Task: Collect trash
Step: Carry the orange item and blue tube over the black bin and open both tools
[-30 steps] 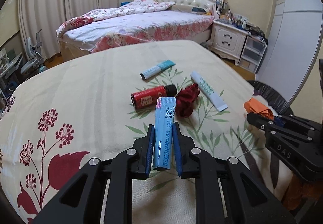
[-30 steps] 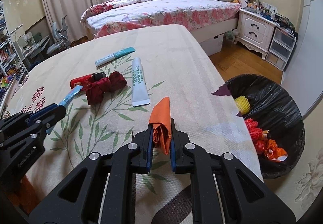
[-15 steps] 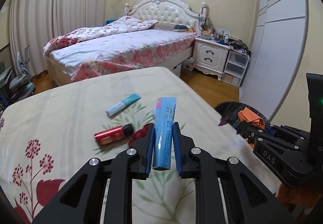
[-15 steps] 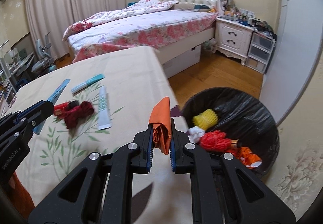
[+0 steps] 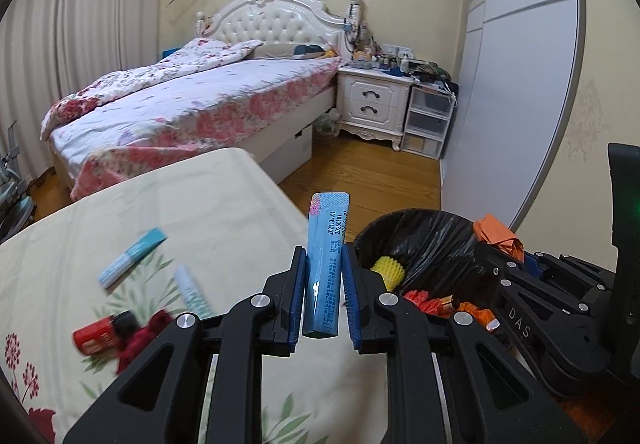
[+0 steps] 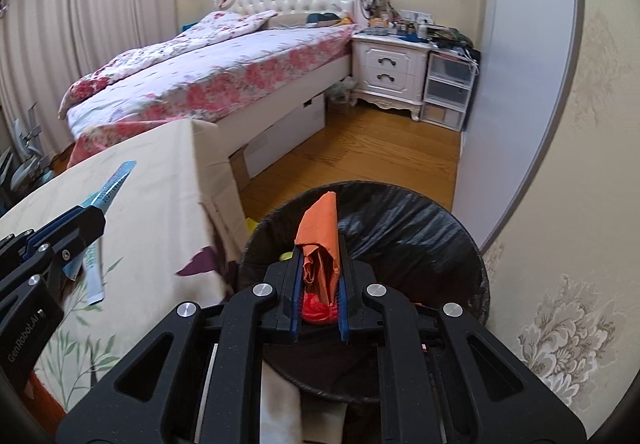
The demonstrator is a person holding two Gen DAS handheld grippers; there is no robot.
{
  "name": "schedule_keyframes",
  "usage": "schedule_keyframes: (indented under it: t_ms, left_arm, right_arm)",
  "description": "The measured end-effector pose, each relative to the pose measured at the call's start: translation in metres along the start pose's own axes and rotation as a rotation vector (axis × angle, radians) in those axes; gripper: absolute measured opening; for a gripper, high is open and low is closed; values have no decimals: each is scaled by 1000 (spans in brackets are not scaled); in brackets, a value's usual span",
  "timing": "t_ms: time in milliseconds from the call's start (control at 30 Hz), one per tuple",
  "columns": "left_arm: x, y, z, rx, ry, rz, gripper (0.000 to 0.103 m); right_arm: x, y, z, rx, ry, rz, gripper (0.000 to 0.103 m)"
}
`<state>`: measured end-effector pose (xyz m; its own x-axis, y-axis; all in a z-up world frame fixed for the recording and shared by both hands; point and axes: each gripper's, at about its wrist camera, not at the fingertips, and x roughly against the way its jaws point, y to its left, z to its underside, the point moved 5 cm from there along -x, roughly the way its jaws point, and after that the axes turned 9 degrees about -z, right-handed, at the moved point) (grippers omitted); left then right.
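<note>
Blue rubber pads line the jaws of my left gripper (image 5: pixel 323 298), which are clamped tight on a flat pale-blue sachet (image 5: pixel 325 264) standing upright between them, a printed date near its top. My right gripper (image 6: pixel 319 294) is likewise closed, pinching a crumpled orange wrapper (image 6: pixel 320 240) that pokes up past the pads.

Just beyond the right gripper sits a round bin lined with a black bag (image 6: pixel 420 220), on the wooden floor beside the near table corner. From the right wrist view the orange wrapper lies over the bin's mouth. From the left wrist view the bin is to the right of the sachet, with a yellow ridged item (image 5: pixel 387 270) and red and orange scraps already inside.

To the left, on a cream tablecloth (image 5: pixel 224 212) printed with leaves, more trash waits: a teal and white sachet (image 5: pixel 130 258), a white tube (image 5: pixel 194 294), a red bottle (image 5: pixel 104 332) and a dark red crumpled wrapper (image 5: pixel 140 340) touching it. Far behind are a bed and a white nightstand.

My judgement of the risks: the sachet looks to be over the table edge rather than the bin, so releasing it now could drop it on the floor. Both grippers are close together, so they could bump over the bin. The light wrapper could cling to a pad or catch on the rim.
</note>
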<state>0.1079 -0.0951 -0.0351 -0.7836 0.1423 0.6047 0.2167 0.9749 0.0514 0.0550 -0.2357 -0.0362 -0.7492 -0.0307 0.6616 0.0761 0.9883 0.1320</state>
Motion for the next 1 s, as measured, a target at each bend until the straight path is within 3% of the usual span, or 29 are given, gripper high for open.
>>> schedule_keyframes:
  t_ms: [300,733,800,867,1000]
  left_arm:
    - [-36,-36,-10,-64,31,17,19]
    - [-63,-63,-13,-122,79,13,21]
    - [-66,-65,-13,-120,89,12,28]
    - [-67,-65,-13,-111,92,9,50]
    - [-69,-65,-12,-116,90,-7,57]
  right_arm:
    - [-20,-33,-5,-61,-4,78,13]
    - [-33,-58,-7,-110,8,91,14]
    - [-32,-61,-6,-118,2,100,18]
    - [-31,-63,-5,-120,-1,106,27]
    - [-28,-67,-4,-119,-7,126,30]
